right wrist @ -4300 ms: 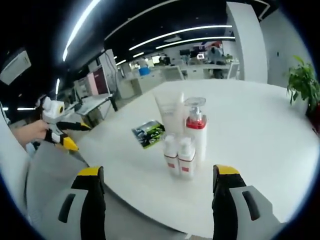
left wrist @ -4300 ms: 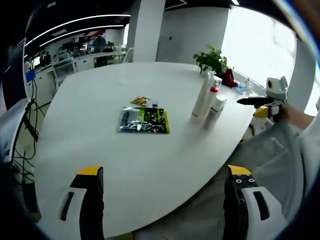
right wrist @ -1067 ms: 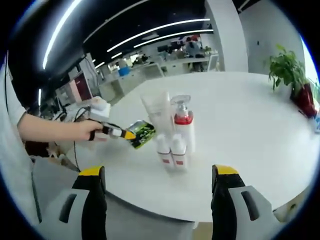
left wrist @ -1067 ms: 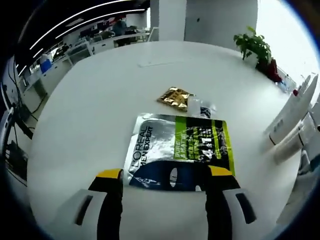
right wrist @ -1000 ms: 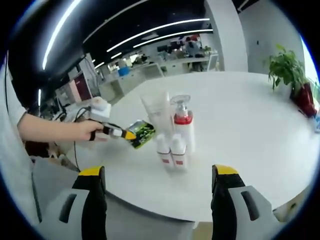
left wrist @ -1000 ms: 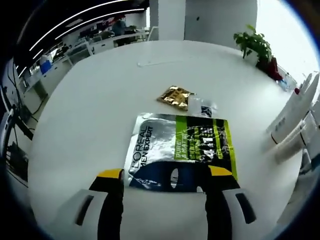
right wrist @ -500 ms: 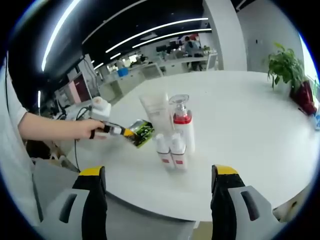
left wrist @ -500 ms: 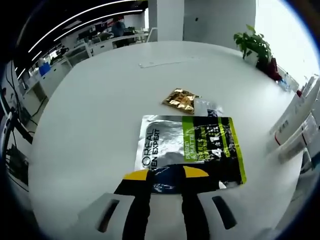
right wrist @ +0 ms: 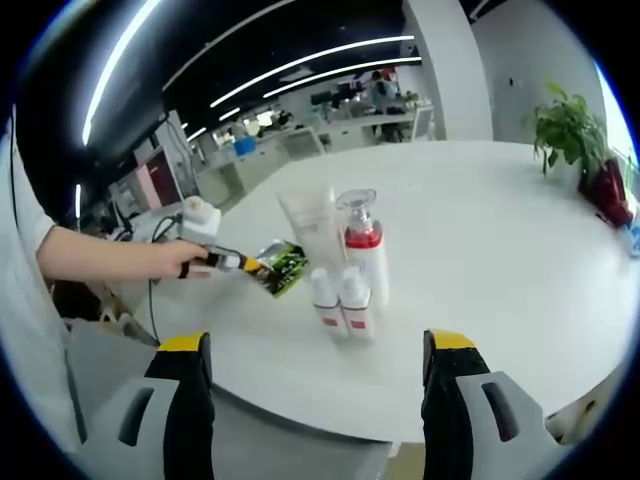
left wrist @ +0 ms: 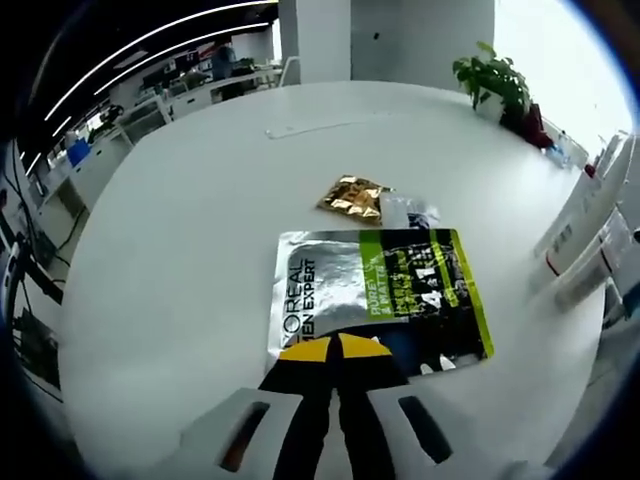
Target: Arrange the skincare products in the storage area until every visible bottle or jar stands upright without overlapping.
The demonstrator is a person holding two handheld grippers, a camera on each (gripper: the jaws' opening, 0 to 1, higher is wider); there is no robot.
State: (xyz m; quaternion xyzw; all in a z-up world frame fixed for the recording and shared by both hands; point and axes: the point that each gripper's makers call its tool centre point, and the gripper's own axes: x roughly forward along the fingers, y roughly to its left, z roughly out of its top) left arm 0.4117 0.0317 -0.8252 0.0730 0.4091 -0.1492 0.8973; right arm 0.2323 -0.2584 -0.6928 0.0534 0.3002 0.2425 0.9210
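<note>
Pinching the near edge of the L'Oréal sachet, the left claw has its jaws closed on the foil, flat on the white counter. Lift gently, keeping clear of the gold packet just beyond. The right claw hangs open, short of the upright pump bottle cluster.

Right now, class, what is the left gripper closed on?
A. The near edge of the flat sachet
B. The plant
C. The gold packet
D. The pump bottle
A: in the left gripper view the left gripper has its jaws together on the near edge of the sachet, while the gold packet lies beyond it, untouched.
</note>
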